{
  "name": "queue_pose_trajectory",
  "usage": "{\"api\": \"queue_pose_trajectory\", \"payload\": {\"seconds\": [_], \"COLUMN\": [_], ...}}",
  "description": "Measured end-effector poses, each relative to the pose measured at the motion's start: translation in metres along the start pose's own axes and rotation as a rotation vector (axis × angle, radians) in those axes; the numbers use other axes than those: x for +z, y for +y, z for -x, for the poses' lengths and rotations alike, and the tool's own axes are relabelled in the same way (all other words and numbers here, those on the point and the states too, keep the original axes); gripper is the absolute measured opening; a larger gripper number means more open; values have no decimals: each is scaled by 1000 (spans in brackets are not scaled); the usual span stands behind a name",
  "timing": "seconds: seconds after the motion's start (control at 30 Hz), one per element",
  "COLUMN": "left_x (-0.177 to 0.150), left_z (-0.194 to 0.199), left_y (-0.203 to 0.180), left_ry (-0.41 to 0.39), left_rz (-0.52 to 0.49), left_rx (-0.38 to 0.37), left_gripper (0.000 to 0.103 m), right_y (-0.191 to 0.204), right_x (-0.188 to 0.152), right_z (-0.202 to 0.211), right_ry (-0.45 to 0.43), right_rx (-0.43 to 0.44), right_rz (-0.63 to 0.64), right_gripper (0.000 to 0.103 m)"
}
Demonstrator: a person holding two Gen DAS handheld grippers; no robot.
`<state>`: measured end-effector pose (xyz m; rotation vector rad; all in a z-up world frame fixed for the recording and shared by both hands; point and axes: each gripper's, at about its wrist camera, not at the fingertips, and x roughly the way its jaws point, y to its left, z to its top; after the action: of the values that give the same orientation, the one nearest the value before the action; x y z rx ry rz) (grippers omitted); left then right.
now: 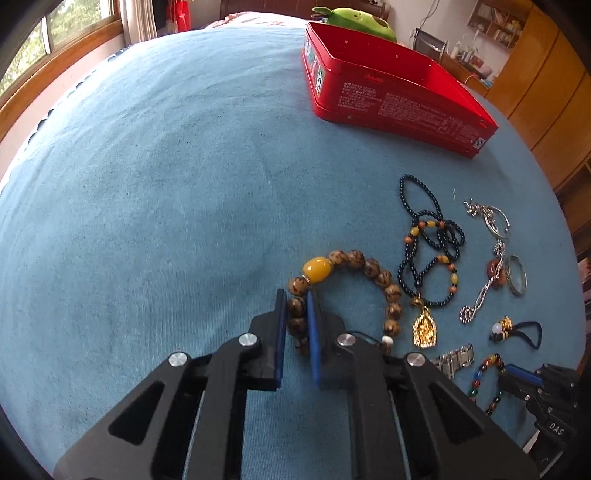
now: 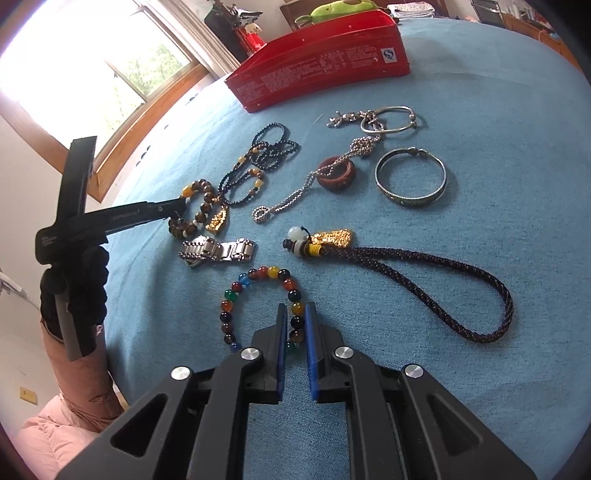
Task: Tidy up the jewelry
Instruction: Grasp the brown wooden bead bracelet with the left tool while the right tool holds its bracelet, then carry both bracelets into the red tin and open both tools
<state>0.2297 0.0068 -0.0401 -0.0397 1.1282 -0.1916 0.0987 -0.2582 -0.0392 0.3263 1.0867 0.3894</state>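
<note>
Left wrist view shows the left gripper narrowed around one side of the brown bead bracelet, its blue pads pressed on the beads just below the big yellow bead; the bracelet otherwise lies on the blue cloth that covers the surface. To its right lies the black bead necklace with a gold pendant, and beyond that a silver chain, a reddish-brown ring and a metal bangle. An open red tin sits farther back, well apart from the jewelry, with a green plush toy behind it. In the right wrist view, the right gripper is closed down on the right side of the multicolored bead bracelet, beads caught between the pads, the loop resting on the cloth. Just ahead lie a steel watch band and a braided cord charm with a gold ornament and a white bead. A thin silver bangle lies near the tin, with the chain looped through it.
</note>
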Motion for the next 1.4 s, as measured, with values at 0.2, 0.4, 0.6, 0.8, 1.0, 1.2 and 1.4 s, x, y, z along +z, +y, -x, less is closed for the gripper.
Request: {"api": "queue_pose_trajectory", "payload": {"seconds": [0.2, 0.4, 0.6, 0.8, 1.0, 1.2, 1.4], "left_x": [-14, -20, -18, -10, 16, 75, 143], "left_z": [9, 34, 73, 90, 96, 106, 98], "left_y": [5, 3, -12, -27, -36, -58, -76], "left_ry": [-3, -45, -128, -159, -175, -233, -287], "left_rz": [14, 16, -18, -52, -62, -80, -84], "left_rx": [-26, -91, -155, -179, -192, -210, -233], "left_gripper": [9, 9, 9, 9, 9, 9, 9], "right_y": [7, 8, 20, 35, 39, 40, 42], "right_x": [2, 3, 16, 35, 74, 140, 228], "right_z": [-1, 11, 39, 58, 76, 86, 76], "right_ry": [-1, -2, -48, -71, -111, -155, -207], "right_rx": [-39, 16, 36, 2, -60, -72, -74], "right_rz": [44, 30, 59, 119, 151, 155, 162], "right_gripper": [8, 7, 7, 7, 7, 7, 7]}}
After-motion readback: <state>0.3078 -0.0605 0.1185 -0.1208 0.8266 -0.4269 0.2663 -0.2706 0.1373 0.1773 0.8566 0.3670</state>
